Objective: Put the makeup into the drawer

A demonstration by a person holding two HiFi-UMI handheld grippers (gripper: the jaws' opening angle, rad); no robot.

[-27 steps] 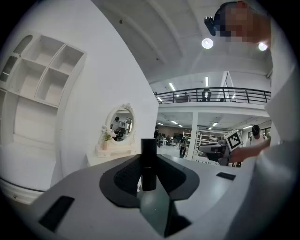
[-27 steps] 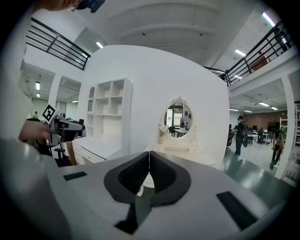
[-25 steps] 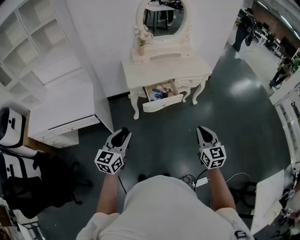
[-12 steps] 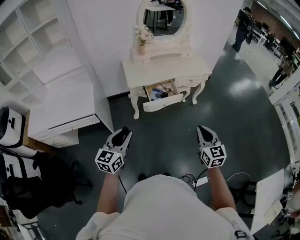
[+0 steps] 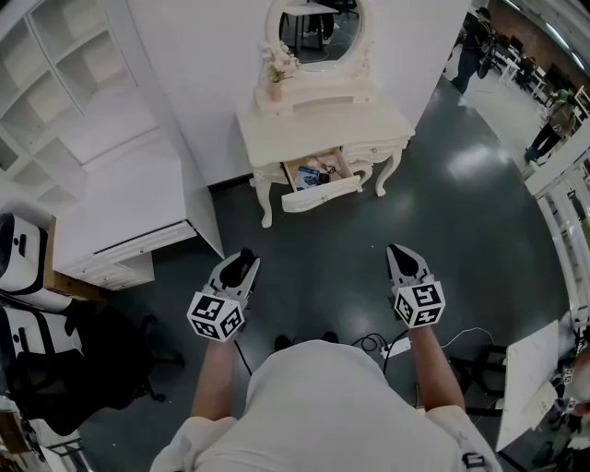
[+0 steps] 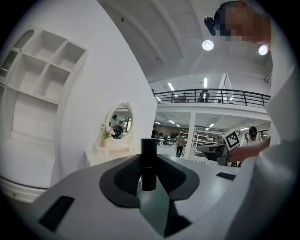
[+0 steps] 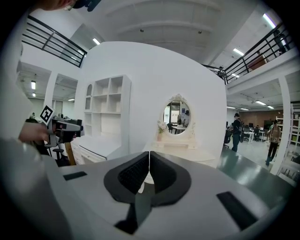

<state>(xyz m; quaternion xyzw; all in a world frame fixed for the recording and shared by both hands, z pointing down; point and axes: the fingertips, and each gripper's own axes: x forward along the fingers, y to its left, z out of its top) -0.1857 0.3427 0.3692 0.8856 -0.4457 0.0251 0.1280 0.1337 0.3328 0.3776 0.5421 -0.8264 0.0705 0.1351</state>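
From the head view, the makeup cannot be made out between the jaws of the left gripper (image 5: 241,264); only a dark patch shows there. The left gripper view settles it: the jaws are closed on a slim black tube (image 6: 148,150), which stands upright with its top clear of the pads. The jaws of the right gripper (image 7: 149,165) are pressed together with nothing between them. In the head view the right gripper sits at 1 o'clock of the person and the left at 11 o'clock, both held over the dark floor (image 5: 323,249).

The white counter (image 5: 323,124) stands at 12 o'clock against the wall, well apart from both grippers, with an oval mirror (image 5: 315,23) cut off by the top edge. Its drawer (image 5: 323,194) is pulled open. Small items lie inside, one of them blue, but they are too small to name. A white shelf unit (image 5: 55,55) at 10 o'clock runs out of the picture.
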